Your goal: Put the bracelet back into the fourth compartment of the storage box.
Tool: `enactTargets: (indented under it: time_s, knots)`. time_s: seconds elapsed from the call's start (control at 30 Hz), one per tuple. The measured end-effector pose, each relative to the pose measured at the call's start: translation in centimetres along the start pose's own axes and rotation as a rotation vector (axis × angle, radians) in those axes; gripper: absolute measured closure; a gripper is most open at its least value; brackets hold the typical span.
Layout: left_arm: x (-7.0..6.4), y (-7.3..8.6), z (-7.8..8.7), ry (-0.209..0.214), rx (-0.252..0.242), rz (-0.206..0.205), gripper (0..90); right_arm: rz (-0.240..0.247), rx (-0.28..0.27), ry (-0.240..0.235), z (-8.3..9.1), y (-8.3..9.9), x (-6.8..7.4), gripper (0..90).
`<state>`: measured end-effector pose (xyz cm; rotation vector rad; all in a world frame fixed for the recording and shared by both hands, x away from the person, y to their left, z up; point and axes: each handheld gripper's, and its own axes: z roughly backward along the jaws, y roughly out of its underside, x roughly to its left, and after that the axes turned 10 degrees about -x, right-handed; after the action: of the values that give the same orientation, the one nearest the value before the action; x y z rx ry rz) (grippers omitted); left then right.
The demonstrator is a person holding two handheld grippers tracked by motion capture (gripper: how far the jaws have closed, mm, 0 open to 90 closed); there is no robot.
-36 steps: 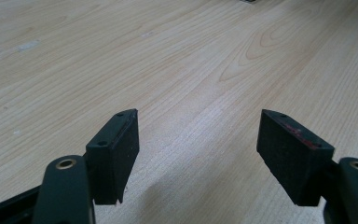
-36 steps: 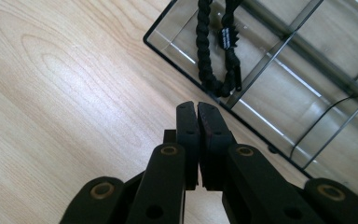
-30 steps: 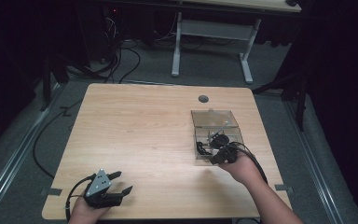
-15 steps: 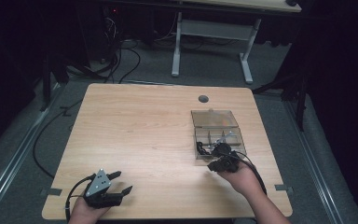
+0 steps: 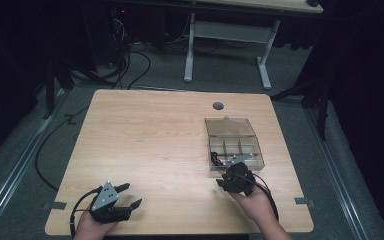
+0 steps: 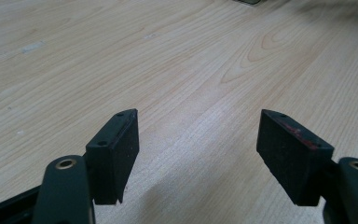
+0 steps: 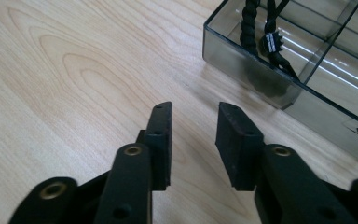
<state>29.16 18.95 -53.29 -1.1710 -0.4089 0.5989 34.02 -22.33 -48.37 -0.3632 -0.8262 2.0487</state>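
Resting low on the table, both grippers, left and right, hold fingers apart, empty.

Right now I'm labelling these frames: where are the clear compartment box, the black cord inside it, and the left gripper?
clear compartment box (image 5: pixel 254 159), high view, its right rim.
black cord (image 7: pixel 250 23), right gripper view, its twisted length.
left gripper (image 5: pixel 128 195), high view, between its open fingertips.

This looks like a lab or test room. A plain wooden table stands on grey carpet, with black cables trailing across the floor. Behind it stands a second desk on white metal legs. Dark surroundings close in on all sides.
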Motion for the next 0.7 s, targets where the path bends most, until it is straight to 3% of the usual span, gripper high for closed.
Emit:
enactTargets:
  time_s: [0.23, 0.53, 0.6, 0.7]
  knots:
    - [0.0, 0.0, 0.0, -0.004, -0.003, 0.000, 30.3, -0.002, -0.107, 0.004, -0.4, 1.7, 0.6, 56.6]
    - [0.0, 0.0, 0.1, -0.007, -0.010, 0.002, 30.3, 0.007, -0.316, 0.028, -1.2, 3.7, 1.6, 50.2]
    - [0.0, 0.0, 0.1, -0.008, -0.014, 0.003, 30.4, 0.005, -0.330, 0.037, -1.3, 3.9, 1.6, 49.6]
    - [0.0, 0.0, 0.1, -0.015, -0.023, 0.003, 30.5, -0.008, -0.393, 0.050, -1.4, 5.0, 1.6, 48.2]
